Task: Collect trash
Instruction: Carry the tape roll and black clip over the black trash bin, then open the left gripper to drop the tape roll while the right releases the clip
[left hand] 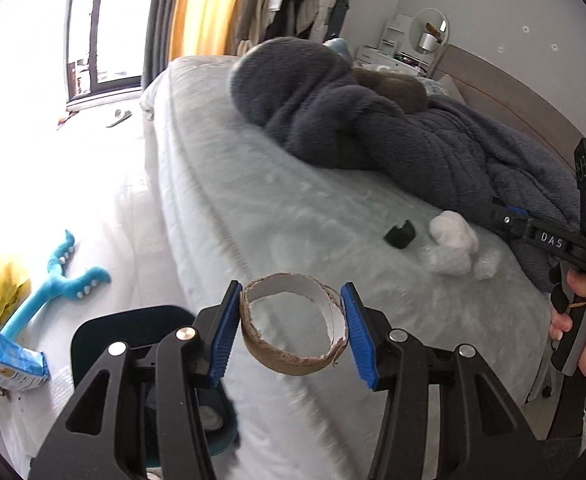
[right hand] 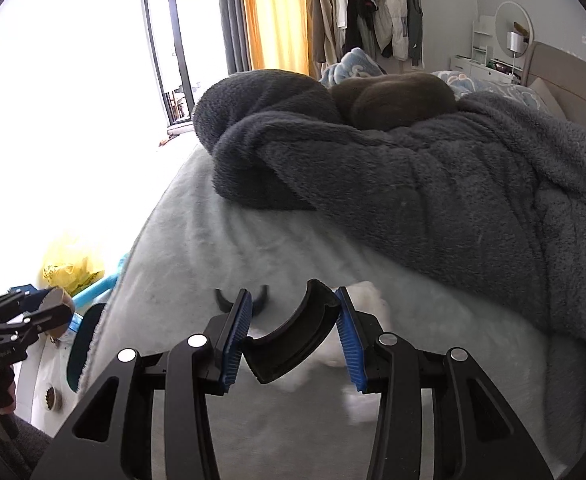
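The left gripper [left hand: 291, 328] pinches a torn cardboard ring [left hand: 293, 326] between its blue pads [left hand: 226, 334], one pad pressed on each side of the ring, held in the air above the bed's edge. Below and left of these fingers a dark bin [left hand: 105, 334] shows on the floor, with a blue snack packet [left hand: 7, 362] and a blue plush toy [left hand: 59, 276] further left. Beyond the fingers to the right, a crumpled white tissue [left hand: 453, 236] and a small black piece [left hand: 400, 235] lie on the grey bedspread [left hand: 253, 208].

The right gripper [right hand: 293, 336] clamps a curved black plastic piece [right hand: 293, 340] just above the bedspread. Another black curved piece [right hand: 223, 300] lies just beyond its left finger; a dark fleece blanket [right hand: 413, 168] is heaped further off.
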